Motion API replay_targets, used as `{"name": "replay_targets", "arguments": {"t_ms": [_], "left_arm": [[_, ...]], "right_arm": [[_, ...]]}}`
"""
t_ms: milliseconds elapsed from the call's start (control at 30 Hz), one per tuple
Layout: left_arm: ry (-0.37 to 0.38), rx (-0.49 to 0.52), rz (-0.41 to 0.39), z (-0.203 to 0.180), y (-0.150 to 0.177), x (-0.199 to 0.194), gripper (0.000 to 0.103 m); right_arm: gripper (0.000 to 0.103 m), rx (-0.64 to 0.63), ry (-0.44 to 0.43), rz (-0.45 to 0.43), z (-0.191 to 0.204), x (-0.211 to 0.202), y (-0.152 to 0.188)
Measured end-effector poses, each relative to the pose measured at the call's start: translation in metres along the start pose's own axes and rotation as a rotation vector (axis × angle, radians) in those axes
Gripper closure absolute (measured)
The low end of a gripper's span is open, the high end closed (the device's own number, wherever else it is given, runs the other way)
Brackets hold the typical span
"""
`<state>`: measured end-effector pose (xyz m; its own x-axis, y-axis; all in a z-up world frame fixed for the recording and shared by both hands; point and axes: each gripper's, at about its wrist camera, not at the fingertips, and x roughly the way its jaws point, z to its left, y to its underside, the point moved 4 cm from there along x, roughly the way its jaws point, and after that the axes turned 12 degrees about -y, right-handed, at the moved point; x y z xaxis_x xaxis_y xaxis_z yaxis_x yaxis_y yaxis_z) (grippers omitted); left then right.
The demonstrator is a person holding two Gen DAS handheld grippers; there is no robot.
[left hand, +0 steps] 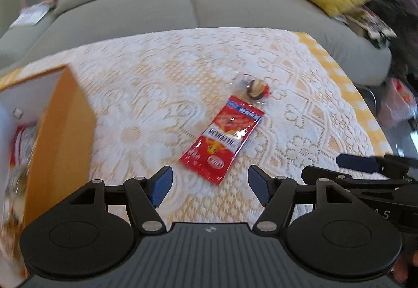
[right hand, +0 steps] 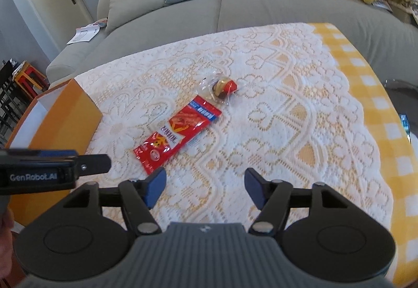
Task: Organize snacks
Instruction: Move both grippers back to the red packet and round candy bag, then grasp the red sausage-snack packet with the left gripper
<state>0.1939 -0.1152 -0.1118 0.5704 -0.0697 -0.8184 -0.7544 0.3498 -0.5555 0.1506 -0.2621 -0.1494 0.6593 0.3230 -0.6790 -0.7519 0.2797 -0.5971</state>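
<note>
A flat red snack packet (left hand: pixel 222 137) (right hand: pixel 177 134) lies on the lace tablecloth, with a small clear-wrapped sweet (left hand: pixel 257 89) (right hand: pixel 222 88) just beyond its far end. My left gripper (left hand: pixel 210 184) hovers open just short of the packet's near end, nothing between its blue pads. My right gripper (right hand: pixel 203 187) is open too, to the right of the packet's near end, with only cloth between its fingers. An orange box (left hand: pixel 60 136) (right hand: pixel 65 118) with a white inside stands at the left and holds several wrapped snacks.
The table (right hand: pixel 360 94) has a yellow checked cloth under white lace; its edge runs along the right. A grey sofa (right hand: pixel 261 6) with blue, grey and yellow cushions sits behind. The right gripper (left hand: pixel 365 170) shows at the left wrist view's right side, the left gripper (right hand: pixel 52 170) at the right wrist view's left side.
</note>
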Motion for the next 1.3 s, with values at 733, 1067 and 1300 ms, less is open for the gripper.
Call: {"name": "replay_targets", "arguments": {"t_ms": [733, 1067, 1300], "left_arm": [[0.156, 0.237, 0.041, -0.031, -0.038, 0.101, 0.025], [0.185, 0.301, 0.024, -0.036, -0.036, 0.115, 0.02], [0.19, 0.331, 0.0, -0.039, -0.033, 0.115, 0.015]], "right_arm": [[0.037, -0.039, 0.026, 0.011, -0.044, 0.057, -0.016], [0.037, -0.141, 0.078, 0.026, -0.047, 0.069, -0.012], [0.034, -0.228, 0.112, 0.045, -0.04, 0.073, -0.008]]}}
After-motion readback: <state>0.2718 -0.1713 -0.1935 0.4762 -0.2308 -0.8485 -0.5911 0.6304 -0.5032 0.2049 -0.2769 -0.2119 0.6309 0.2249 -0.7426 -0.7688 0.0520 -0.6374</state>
